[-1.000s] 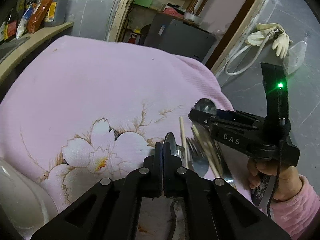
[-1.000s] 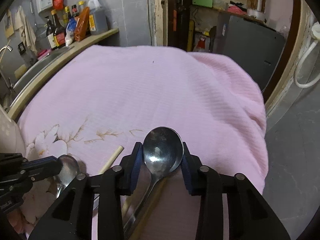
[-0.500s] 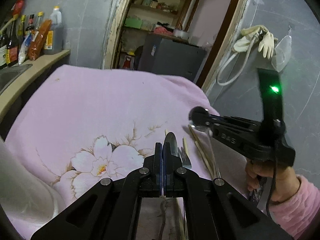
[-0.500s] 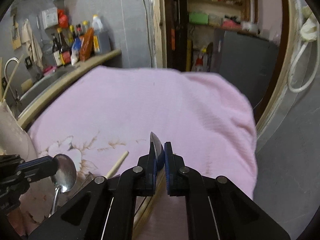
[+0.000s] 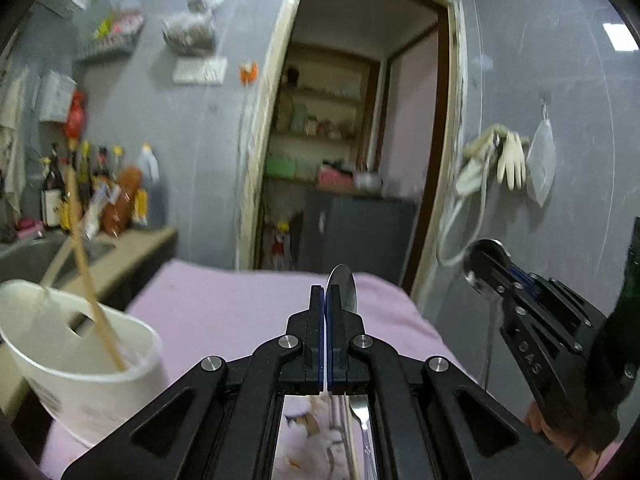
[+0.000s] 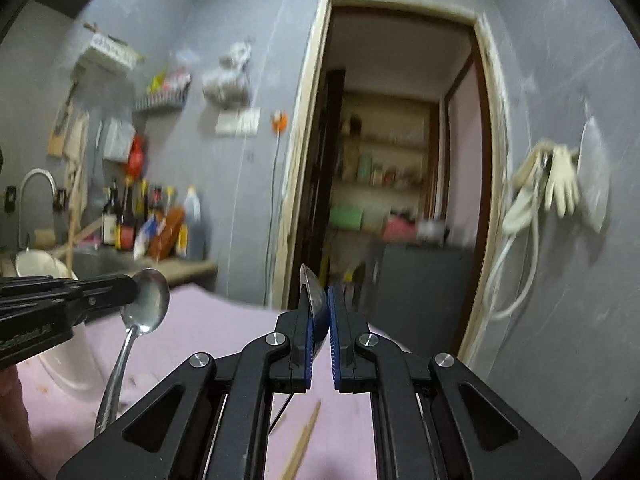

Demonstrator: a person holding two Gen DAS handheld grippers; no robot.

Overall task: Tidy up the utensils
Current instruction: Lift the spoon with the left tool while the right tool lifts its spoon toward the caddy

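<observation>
My left gripper (image 5: 325, 292) is shut on a metal spoon (image 5: 342, 288); the bowl pokes up past the fingertips and the handle hangs below. In the right wrist view that spoon (image 6: 146, 302) dangles handle-down from the left gripper (image 6: 132, 292). My right gripper (image 6: 320, 304) is shut on a second spoon (image 6: 314, 300), its bowl held edge-on. It shows at the right of the left view, right gripper (image 5: 480, 264). A white utensil holder (image 5: 80, 360) with chopsticks (image 5: 86, 280) stands left on the pink cloth (image 5: 240, 312).
A loose chopstick (image 6: 304, 440) lies on the pink cloth (image 6: 224, 340) under the right gripper. At the left are a counter with bottles (image 6: 152, 220) and a sink tap (image 6: 36, 184). Ahead is a doorway with a grey cabinet (image 5: 360, 232). Gloves (image 5: 508, 156) hang on the right wall.
Both grippers rose and tipped from looking down at the cloth to level, lifting their spoons off it. The right gripper's jaws shut on its spoon's bowl. The white holder came into view.
</observation>
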